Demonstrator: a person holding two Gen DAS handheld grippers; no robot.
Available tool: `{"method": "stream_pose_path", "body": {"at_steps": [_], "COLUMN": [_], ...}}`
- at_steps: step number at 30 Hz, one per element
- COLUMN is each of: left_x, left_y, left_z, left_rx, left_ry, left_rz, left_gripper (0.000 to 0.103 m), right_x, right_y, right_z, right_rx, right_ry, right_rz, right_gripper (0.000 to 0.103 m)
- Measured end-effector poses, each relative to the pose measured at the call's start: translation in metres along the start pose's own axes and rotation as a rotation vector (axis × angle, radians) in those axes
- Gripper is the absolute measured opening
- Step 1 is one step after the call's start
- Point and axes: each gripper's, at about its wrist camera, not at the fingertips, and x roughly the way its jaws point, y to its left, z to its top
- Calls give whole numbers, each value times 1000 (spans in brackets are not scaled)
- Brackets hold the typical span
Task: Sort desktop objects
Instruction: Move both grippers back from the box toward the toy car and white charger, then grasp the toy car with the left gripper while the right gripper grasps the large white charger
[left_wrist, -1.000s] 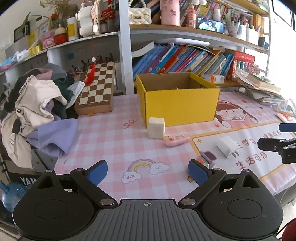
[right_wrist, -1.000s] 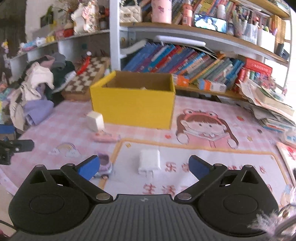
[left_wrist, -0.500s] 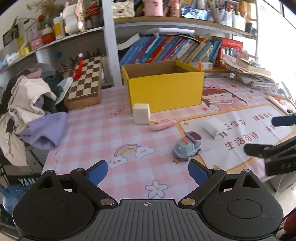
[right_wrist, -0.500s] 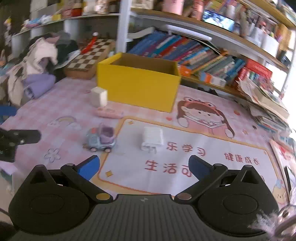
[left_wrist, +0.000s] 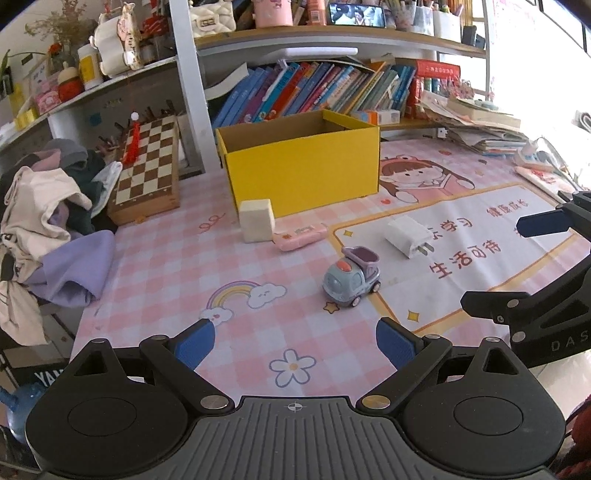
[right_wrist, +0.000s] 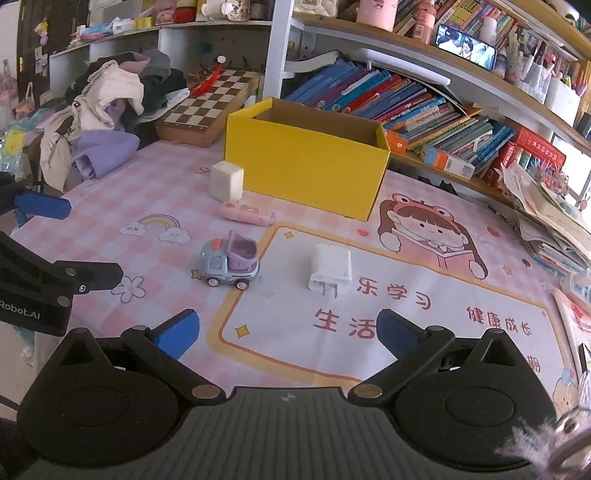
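Observation:
An open yellow box (left_wrist: 303, 166) (right_wrist: 306, 158) stands at the back of the pink mat. In front of it lie a cream block (left_wrist: 256, 220) (right_wrist: 226, 181), a pink flat case (left_wrist: 300, 236) (right_wrist: 245, 214), a blue-and-purple toy truck (left_wrist: 351, 277) (right_wrist: 231, 266) and a white charger plug (left_wrist: 408, 236) (right_wrist: 330, 267). My left gripper (left_wrist: 293, 341) is open and empty, near the front edge, short of the truck. My right gripper (right_wrist: 288, 332) is open and empty, short of the charger.
A pile of clothes (left_wrist: 48, 221) (right_wrist: 107, 107) lies at the left. A chessboard (left_wrist: 147, 166) (right_wrist: 210, 103) leans behind it. Shelves of books (left_wrist: 314, 88) (right_wrist: 406, 103) run along the back. Stacked papers (left_wrist: 480, 129) (right_wrist: 554, 221) sit at the right.
Both grippers have pulled back and risen from the table, so the truck, once at my fingertips, now lies well ahead. Both stay open.

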Motion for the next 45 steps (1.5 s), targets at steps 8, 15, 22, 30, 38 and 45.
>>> {"method": "stream_pose_path", "body": {"at_steps": [8,15,22,30,38,45], "left_x": [5,13,20,30,42,57], "left_y": [-11,-12,-12,-12,-12,-24], "left_z": [3,7,11,16,21,25], "left_rx": [42,36,33,34,38,76], "left_ry": [-4,3,7,8,17,28], "left_rz": [-13,-29,-40,-48,-55,-91], "left_gripper": [96,96,96,96,94,86], "right_x": [3,6,14,25,39,54], "right_y": [-3,-11,-16,-26,-36,-45], "right_z": [-1,1,6,12,17,21], "right_rx": [3,19,10,20,34,44], "right_ry": [-8,-2,6,27,56,96], "right_rz": [-1,11,-1,2,12,23], "right_gripper": [103,103,101,96,89,86]}}
